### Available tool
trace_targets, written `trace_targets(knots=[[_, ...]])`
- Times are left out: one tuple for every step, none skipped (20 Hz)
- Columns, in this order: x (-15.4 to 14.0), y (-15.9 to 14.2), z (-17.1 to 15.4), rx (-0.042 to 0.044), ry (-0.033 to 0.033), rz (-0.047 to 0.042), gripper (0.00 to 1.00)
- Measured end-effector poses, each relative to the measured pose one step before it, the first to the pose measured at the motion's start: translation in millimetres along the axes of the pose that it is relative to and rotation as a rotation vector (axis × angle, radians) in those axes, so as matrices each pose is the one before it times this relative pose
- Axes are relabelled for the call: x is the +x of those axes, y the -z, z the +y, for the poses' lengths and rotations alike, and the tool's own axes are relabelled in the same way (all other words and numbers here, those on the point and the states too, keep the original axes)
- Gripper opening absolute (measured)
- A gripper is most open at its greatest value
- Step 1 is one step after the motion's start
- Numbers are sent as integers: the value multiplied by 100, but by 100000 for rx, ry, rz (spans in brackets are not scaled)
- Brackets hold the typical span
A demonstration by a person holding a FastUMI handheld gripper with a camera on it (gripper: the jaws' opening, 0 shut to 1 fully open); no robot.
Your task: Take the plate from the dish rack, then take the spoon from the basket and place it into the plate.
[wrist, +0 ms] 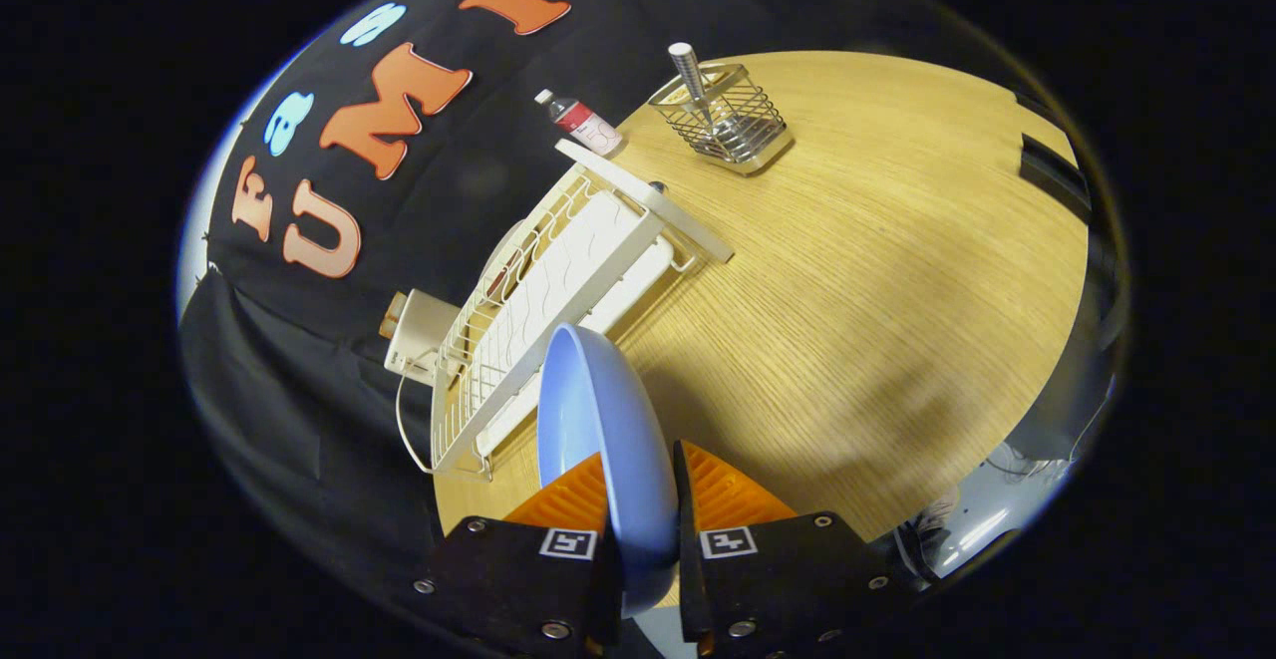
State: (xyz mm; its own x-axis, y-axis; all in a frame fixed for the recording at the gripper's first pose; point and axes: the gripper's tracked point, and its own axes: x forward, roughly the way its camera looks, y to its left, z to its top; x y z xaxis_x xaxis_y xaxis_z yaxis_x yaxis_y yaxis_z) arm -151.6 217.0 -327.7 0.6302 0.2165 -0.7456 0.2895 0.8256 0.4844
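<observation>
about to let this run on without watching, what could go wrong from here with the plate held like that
1. The light blue round plate is pinched on edge between the fingers of the gripper, so it may pivot or slip when lowered.
2. It hangs just beside the white wire dish rack; a swing that way could clip the rack.
3. The metal spoon stands in the wire basket, far beyond the fingers, near a small plastic bottle that could get knocked.

Pale blue plate, white rack, silver wire basket on a light wood-grain table.
</observation>
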Motion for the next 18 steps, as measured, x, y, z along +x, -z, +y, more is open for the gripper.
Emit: trace_targets(knots=[[524,491,-265,2984,-6,1614,23],[585,586,-223,1957,-388,2502,24],[166,407,74,2541,-1073,1899,24],[148,376,-167,1205,-102,1771,25],[-88,13,-553,-8,1155,251,26],[-260,-399,-135,-650,148,-810,40],[-634,-412,189,-655,-1299,-541,56],[-190,-473,101,-2125,321,-496,73],[-356,-572,-339,-4239,1549,-1318,89],[-461,-1098,-467,-5398,2394,-1714,97],[-565,-1129,-545,-6168,2616,-2151,98],[-497,-1242,-485,-6355,2273,-2594,98],[-821,-1511,-437,-6496,1822,-3872,98],[-636,-1683,-330,-6782,1218,-3611,98],[-608,-1837,-396,-6632,1752,-3937,98],[-369,-1833,-515,-6297,1622,-3751,98],[-304,-1853,-456,-5943,1222,-4181,98],[29,-1902,-586,-5858,1496,-4287,98]])
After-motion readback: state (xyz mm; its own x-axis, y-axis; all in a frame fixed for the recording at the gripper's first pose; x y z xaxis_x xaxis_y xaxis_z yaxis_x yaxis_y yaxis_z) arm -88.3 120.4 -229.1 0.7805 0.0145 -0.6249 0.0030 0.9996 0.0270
